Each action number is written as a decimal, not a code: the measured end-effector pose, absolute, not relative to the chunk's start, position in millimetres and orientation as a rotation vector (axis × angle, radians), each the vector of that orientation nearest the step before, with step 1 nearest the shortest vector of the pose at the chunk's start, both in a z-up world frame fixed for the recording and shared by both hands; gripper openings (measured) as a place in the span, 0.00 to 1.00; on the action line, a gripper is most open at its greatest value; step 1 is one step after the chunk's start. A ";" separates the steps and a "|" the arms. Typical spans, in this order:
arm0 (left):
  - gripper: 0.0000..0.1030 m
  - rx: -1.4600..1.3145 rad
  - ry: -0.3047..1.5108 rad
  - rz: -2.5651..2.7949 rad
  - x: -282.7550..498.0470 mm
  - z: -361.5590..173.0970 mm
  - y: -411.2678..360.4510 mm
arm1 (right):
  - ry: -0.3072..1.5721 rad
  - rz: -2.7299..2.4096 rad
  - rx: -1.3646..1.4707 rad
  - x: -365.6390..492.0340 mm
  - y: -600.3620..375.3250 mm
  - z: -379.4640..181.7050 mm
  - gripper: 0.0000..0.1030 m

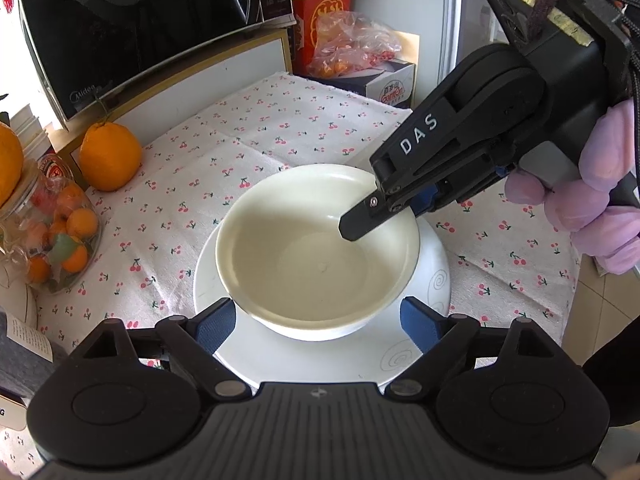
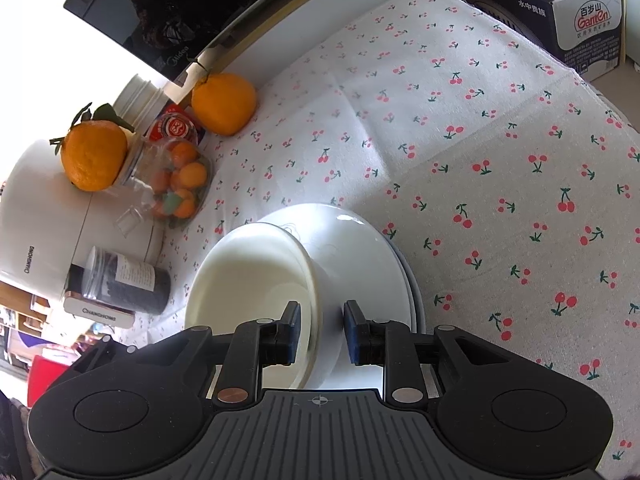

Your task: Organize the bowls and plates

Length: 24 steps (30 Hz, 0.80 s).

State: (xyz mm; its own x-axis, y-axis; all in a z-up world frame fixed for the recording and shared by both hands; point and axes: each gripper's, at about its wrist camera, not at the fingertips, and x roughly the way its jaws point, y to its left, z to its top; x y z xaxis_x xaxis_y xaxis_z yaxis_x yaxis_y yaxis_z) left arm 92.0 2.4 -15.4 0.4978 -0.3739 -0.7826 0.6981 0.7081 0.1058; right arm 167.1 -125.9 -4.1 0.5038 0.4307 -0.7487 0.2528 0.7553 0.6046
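Observation:
A cream bowl point(image 1: 316, 256) sits upright on a white plate point(image 1: 400, 356) with grey spiral marks, on the cherry-print cloth. My left gripper point(image 1: 316, 304) is open wide, its blue pads point(image 1: 216, 328) flanking the bowl's near side just above the plate, a little apart from the bowl. My right gripper point(image 1: 384, 220), held by a gloved hand, reaches in from the right and straddles the bowl's right rim. In the right wrist view the gripper point(image 2: 320, 320) has one pad point(image 2: 294, 332) inside the bowl point(image 2: 248, 276) and one outside; a slight gap shows at the inner pad. The plate point(image 2: 412, 280) shows beneath.
A microwave point(image 1: 140, 28) stands on a shelf at the back left, with a big orange point(image 1: 110, 156) before it. A jar of small oranges point(image 1: 52, 232) stands left. Boxes and bagged fruit point(image 1: 352, 48) sit behind. A white appliance point(image 2: 44, 216) and a dark jar point(image 2: 120, 284) lie left.

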 end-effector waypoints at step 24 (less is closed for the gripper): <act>0.98 0.366 0.847 -0.622 63.6 15.3 16.6 | 0.932 0.185 0.440 134.4 -142.9 52.2 0.71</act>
State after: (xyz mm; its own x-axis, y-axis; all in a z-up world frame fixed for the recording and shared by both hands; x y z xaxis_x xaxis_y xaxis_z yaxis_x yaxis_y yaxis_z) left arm 63.6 16.6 15.3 0.5028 -0.3615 -0.7852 0.6409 0.7655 0.0580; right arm 134.4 -142.9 52.2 0.5886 0.3399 -0.7335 0.0338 0.8962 0.4424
